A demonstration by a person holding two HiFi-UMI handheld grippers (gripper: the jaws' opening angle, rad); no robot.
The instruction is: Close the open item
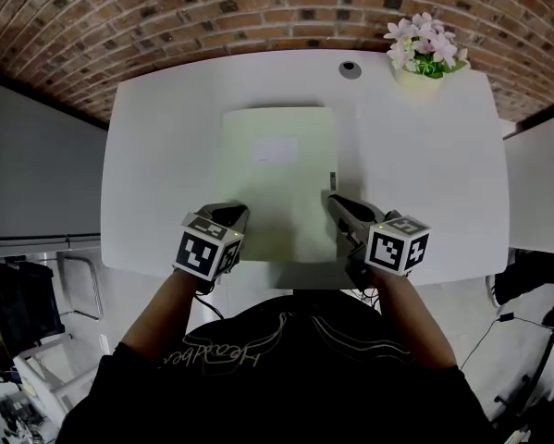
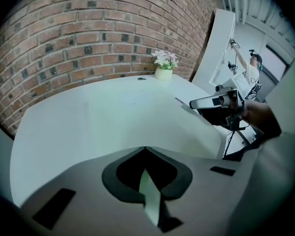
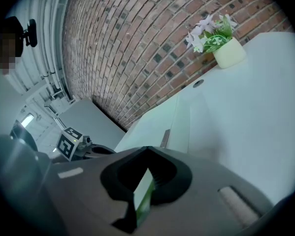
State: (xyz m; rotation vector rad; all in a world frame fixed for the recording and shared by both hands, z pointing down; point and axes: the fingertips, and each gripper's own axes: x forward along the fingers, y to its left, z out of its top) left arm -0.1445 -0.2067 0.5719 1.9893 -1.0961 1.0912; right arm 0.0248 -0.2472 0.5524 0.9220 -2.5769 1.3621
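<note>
A pale green folder lies flat and closed on the white table, with a white label on its cover and a small metal clip at its right edge. My left gripper rests at the folder's left edge near the table's front. My right gripper is at the folder's right edge, just below the clip. Both pairs of jaws meet at their tips. In the left gripper view my left gripper points across the folder. My right gripper lies along the folder's side.
A small pot of pink and white flowers stands at the table's back right corner, with a round cable hole beside it. A brick wall runs behind the table. A grey panel flanks the left side.
</note>
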